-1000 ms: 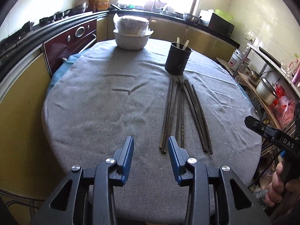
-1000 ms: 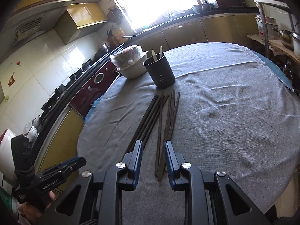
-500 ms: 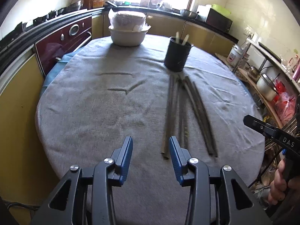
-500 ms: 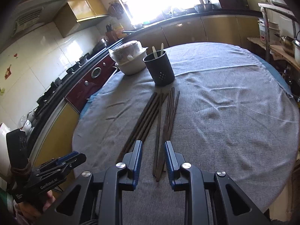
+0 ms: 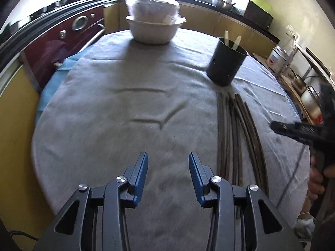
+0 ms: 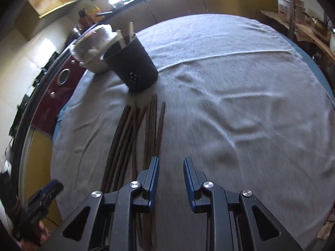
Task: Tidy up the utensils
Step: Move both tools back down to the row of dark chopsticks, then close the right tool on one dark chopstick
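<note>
Several dark chopsticks (image 5: 234, 138) lie loose on the grey-clothed surface (image 5: 117, 113) in my left view, fanned from just below the black holder (image 5: 227, 64) at one o'clock down toward four o'clock. My left tool (image 5: 168, 174) is spread wide, empty, above bare cloth to the left of them. I judge it should shift right and close on one near end only, not a bundle.

In my right view the same chopsticks (image 6: 134, 138) run from the holder (image 6: 130, 67) at eleven o'clock down under my right tool (image 6: 170, 177), which is parted and grips nothing; its left finger sits over their near ends. I would drop low, pinch one stick near its end, lift it upright, then feed it into the holder beside the pale sticks (image 6: 125, 35) already standing there.
</note>
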### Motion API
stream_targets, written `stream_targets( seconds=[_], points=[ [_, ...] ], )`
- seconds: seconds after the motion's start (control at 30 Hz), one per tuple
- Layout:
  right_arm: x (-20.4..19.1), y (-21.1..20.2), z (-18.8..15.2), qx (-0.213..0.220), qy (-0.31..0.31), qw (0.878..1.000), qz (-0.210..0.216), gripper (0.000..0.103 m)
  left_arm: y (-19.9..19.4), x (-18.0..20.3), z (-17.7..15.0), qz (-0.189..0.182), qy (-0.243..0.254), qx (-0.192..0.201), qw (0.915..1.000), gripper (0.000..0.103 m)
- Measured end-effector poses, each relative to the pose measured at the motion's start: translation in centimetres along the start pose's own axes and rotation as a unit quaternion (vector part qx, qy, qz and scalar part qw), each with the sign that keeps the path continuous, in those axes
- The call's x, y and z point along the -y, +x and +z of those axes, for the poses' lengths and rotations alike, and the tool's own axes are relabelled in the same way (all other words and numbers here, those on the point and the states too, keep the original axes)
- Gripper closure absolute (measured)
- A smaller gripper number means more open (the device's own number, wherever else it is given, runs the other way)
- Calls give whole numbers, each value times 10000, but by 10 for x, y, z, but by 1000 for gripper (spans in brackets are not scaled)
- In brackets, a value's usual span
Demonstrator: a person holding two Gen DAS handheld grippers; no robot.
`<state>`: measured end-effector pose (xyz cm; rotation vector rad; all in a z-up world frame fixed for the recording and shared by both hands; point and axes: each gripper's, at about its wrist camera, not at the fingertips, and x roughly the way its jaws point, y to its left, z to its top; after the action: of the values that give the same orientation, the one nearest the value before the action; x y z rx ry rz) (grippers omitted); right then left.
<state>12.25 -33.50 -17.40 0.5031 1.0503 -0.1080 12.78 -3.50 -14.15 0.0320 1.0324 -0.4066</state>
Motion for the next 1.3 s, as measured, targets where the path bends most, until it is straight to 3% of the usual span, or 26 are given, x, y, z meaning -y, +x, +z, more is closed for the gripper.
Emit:
stream_targets(
  seconds=[0.27, 0.5, 0.63, 0.73, 1.0, 1.3],
  points=[
    [-13, 54, 40, -381, 56, 9987, -331, 83, 35, 10, 24, -197, 148, -259, 9994, 62],
    [-27, 65, 52, -399, -246, 9971, -598, 85, 59, 16, 39, -499, 136, -447, 9977, 62],
    [-32, 67, 53, -517, -374, 9961, -617, 84, 75, 33, 52, -699, 372, -549, 9953, 62],
    [-33, 71, 56, -576, -540, 9942, -735, 95, 85, 49, 61, -859, 537, -613, 9930, 62],
    [-13, 68, 55, -548, -304, 9970, -461, 95, 110, 73, 82, -618, 1148, -730, 9888, 62],
    [15, 66, 57, -560, 105, 9983, 155, 95, 121, 86, 95, -582, 1367, -773, 9859, 60]
  ],
)
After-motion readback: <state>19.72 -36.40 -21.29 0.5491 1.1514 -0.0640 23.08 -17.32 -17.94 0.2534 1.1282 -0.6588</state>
